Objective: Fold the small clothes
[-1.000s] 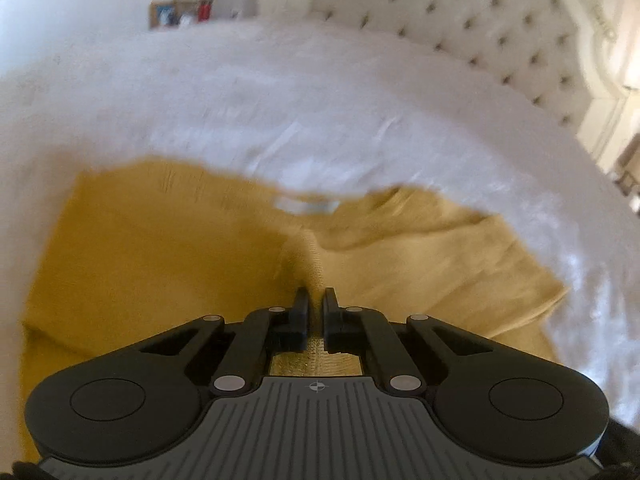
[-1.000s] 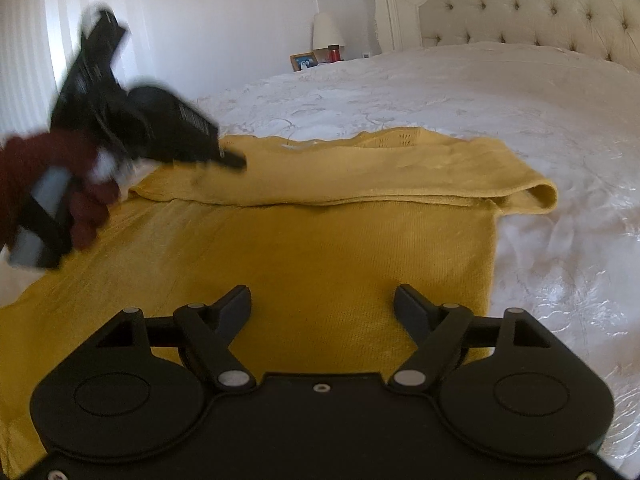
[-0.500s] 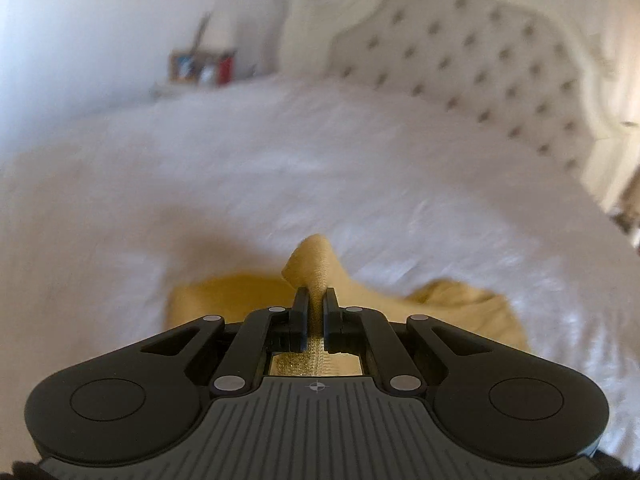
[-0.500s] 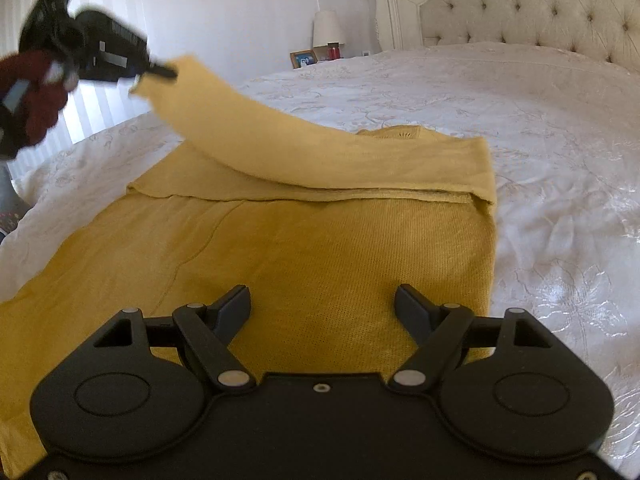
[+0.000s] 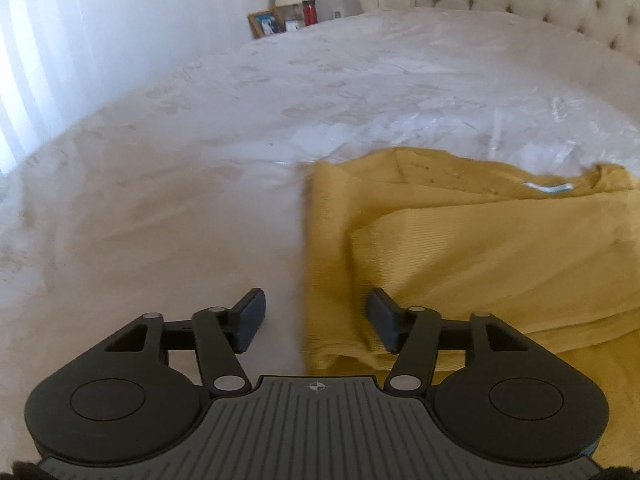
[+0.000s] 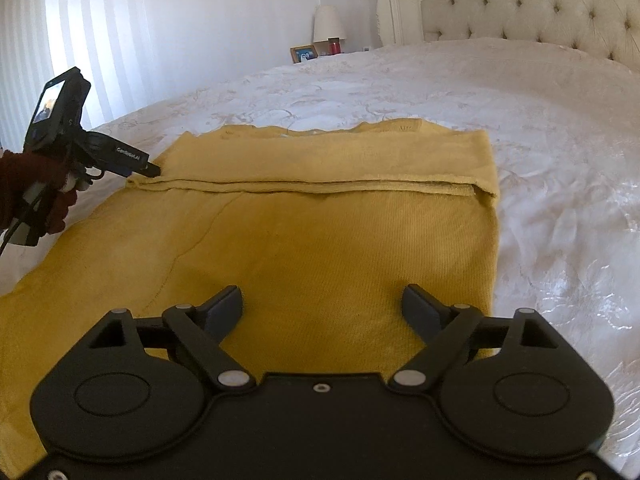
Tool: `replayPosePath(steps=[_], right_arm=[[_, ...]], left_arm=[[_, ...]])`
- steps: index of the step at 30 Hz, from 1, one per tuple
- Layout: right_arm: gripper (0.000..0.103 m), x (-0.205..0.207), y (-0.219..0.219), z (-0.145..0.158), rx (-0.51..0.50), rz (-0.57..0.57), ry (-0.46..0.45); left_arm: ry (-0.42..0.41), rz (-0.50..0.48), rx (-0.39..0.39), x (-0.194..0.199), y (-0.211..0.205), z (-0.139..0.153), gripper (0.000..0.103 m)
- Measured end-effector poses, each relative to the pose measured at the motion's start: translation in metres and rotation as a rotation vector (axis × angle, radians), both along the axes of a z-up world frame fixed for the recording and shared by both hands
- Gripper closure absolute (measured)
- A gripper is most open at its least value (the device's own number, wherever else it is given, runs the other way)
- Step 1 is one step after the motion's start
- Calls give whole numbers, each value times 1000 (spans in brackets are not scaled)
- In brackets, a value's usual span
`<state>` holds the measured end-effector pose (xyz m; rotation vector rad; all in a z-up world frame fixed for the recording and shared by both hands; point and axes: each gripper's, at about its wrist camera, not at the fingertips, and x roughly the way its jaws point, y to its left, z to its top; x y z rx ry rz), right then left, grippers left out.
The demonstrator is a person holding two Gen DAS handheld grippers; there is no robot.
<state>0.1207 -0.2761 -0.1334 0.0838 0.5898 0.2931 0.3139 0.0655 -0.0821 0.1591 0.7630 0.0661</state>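
Note:
A mustard-yellow knit garment lies flat on the white bedspread, with its far part folded toward me into a band across the top. In the left wrist view the garment fills the right side. My left gripper is open and empty at the folded band's left corner; it also shows in the right wrist view, its tip touching that corner. My right gripper is open and empty, hovering over the garment's near part.
A tufted cream headboard stands at the far right. A nightstand with a lamp, a picture frame and a red jar stands beyond the bed. White curtains hang on the left.
My left gripper carried the garment's edge up and over, laid it down as a folded band, then opened and let go. My right gripper stayed open and still.

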Motion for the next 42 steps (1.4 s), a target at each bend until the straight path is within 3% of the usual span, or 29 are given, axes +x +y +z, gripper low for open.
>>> replayPosePath(steps=[6,8,13,19,24,30,33,42], right_arm=[[12,0,3,-2,-12,-2,-2],[12,0,3,-2,-15,-2,-3],[11,0,3,-3,-14,-1,-1],[10,1,2,-3,-5,0,2],[10,1,2,-3,-7,-1,3],[10,1,3,-4,-8,-2,2],[8,1,3,-4,-5,-2,3],[1,0,5,-3,-27,-11,15]], left_arm=[[-61,6,1,1,1,13,47],[-41,-15,17,12,-7,11,47],[-26,-128,91,22,-42,-2,47],[-109,-257,78,10,-64,-1,47],[-87,-112,160,23,-42,-8,47],[-93,133,174,29,8,-2,47],[-80,144,87,15,23,7,47],[16,5,-140,-78,20,13,44]])
